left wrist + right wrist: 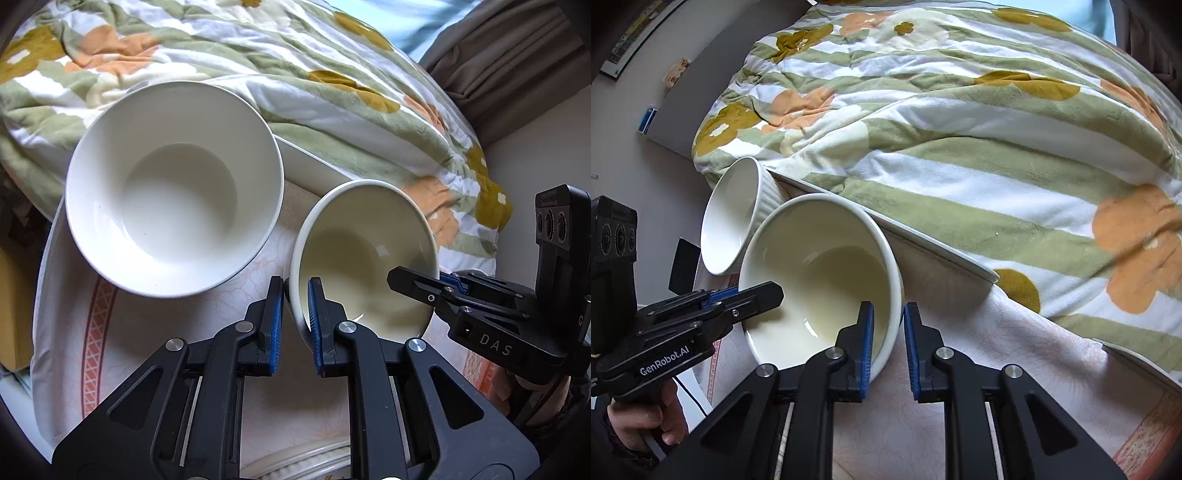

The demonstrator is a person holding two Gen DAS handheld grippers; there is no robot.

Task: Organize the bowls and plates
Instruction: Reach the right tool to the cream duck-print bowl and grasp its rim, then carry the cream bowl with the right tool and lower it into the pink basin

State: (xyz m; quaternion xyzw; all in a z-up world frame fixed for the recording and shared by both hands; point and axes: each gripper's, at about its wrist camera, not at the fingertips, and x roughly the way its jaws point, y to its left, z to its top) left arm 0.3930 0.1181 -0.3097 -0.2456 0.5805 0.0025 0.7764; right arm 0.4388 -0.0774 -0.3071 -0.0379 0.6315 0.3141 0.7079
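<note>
A small cream bowl is held between both grippers above a cloth-covered table. My left gripper is shut on its left rim, and my right gripper is shut on its right rim. The right gripper also shows in the left wrist view, and the left gripper shows in the right wrist view. A larger white bowl stands to the left of the small one; its ribbed outside shows in the right wrist view.
A pale tablecloth with a red patterned border covers the table. A flowered green and white quilt lies on a bed just behind the table edge. A plate rim shows under my left gripper.
</note>
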